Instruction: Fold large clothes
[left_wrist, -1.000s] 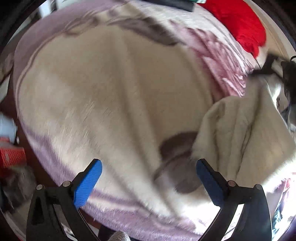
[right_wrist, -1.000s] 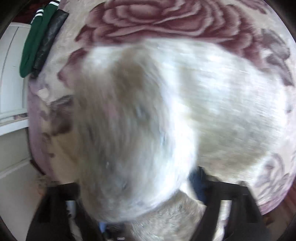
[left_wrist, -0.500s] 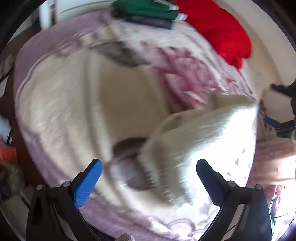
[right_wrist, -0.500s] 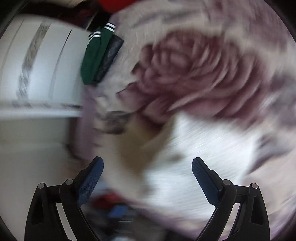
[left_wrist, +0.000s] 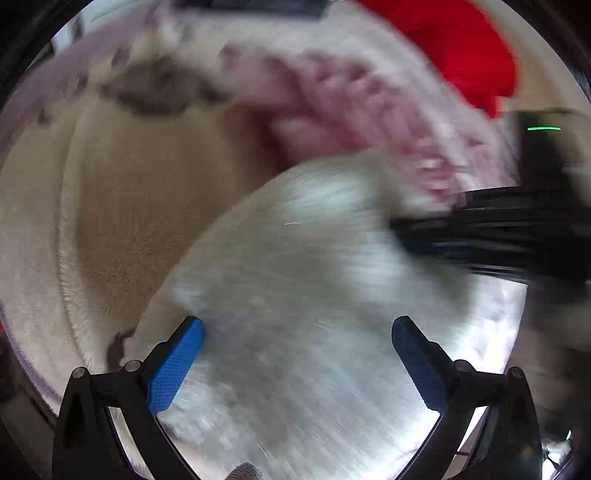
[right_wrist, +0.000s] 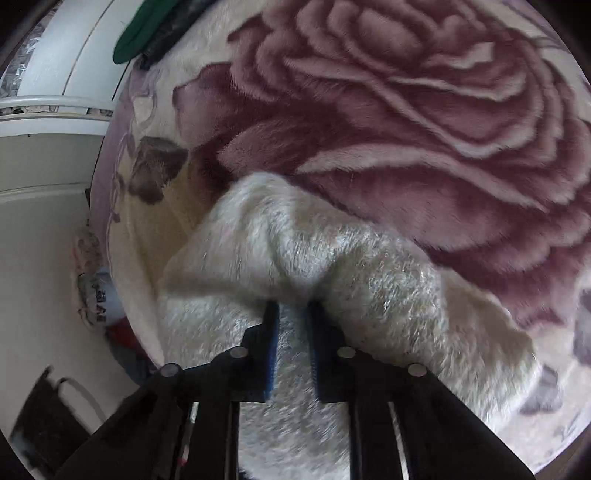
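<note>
the right gripper (right_wrist: 291, 317) is closing on a fold of the white fluffy garment (right_wrist: 295, 258), its blue pads drawn narrow with the pile pinched between them. the left gripper (left_wrist: 295, 354) hangs with its jaws wide and nothing between the pads, the same garment (left_wrist: 295, 332) spread blurred directly beneath it. the garment lies on the rose-patterned blanket (right_wrist: 406, 110) covering the bed, bunched into a mound running from the near edge up and away from the right gripper's tips. seen from the left wrist, the right gripper (left_wrist: 424, 236) comes in from the right side at the garment's far edge, so the right hand has the cloth while the left only hovers over its near part. beyond, a green item (right_wrist: 136, 40) lies at the blanket's far corner and a red cloth (left_wrist: 469, 48) lies at the bed's far side.
</note>
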